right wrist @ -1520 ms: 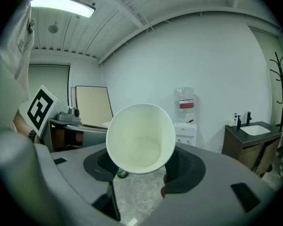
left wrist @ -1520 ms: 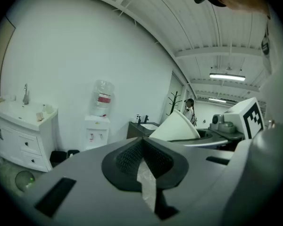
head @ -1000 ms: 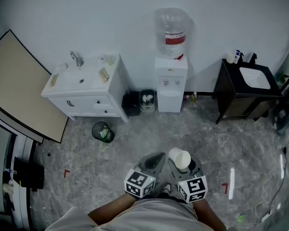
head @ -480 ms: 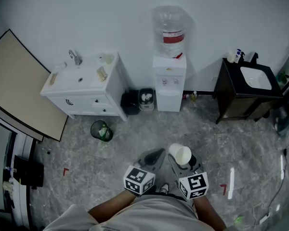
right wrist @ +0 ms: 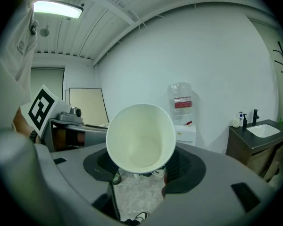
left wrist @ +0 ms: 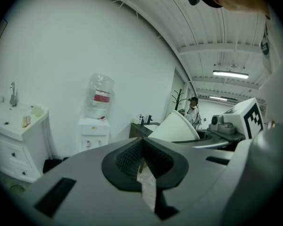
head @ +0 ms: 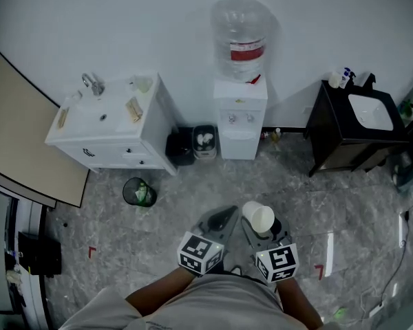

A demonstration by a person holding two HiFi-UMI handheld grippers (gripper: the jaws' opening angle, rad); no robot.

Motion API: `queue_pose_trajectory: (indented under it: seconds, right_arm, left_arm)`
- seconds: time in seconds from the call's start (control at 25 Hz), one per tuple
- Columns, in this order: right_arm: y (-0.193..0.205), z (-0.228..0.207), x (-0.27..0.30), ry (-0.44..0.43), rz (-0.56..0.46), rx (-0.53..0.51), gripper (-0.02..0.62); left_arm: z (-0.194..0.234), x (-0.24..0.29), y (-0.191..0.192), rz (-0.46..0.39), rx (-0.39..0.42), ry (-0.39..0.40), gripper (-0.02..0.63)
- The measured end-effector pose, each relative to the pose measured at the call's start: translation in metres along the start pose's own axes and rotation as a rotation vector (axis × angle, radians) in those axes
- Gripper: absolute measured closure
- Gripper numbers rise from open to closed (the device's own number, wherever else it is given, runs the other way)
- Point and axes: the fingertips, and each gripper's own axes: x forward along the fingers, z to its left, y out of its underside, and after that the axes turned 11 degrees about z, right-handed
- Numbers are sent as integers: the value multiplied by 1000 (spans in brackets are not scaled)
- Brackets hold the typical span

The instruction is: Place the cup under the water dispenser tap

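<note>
Beside water dispenser [head: 240, 119]: bins [head: 204, 143], vanity [head: 113, 139]; cup [head: 259, 218] well apart.

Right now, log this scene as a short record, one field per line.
cup: white paper, empty, tilted, mouth toward the right tool's camera
right tool: closed on the cup
left tool: shut, nothing between its jaws
water dispenser: ahead, well apart from the cup, bottle on top
cup placed at dispenser: not yet
beside dispenser: white sink cabinet on its left, black vanity on its right
</note>
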Motion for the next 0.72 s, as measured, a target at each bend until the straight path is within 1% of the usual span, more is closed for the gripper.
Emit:
queue_pose_trajectory:
  seconds: [0.36, 0.52, 0.72]
  right_arm:
    - [-53, -53, 119, 54, 27, 55, 325]
    - [-72, -69, 156, 80, 30, 66, 325]
    - [-87, -94, 195, 96, 46, 56, 325]
  left_arm:
    - [110, 79, -52, 51, 41, 68, 601]
    - [146, 104, -71, 56, 52, 92, 601]
    - [182, 139, -90, 49, 46, 98, 601]
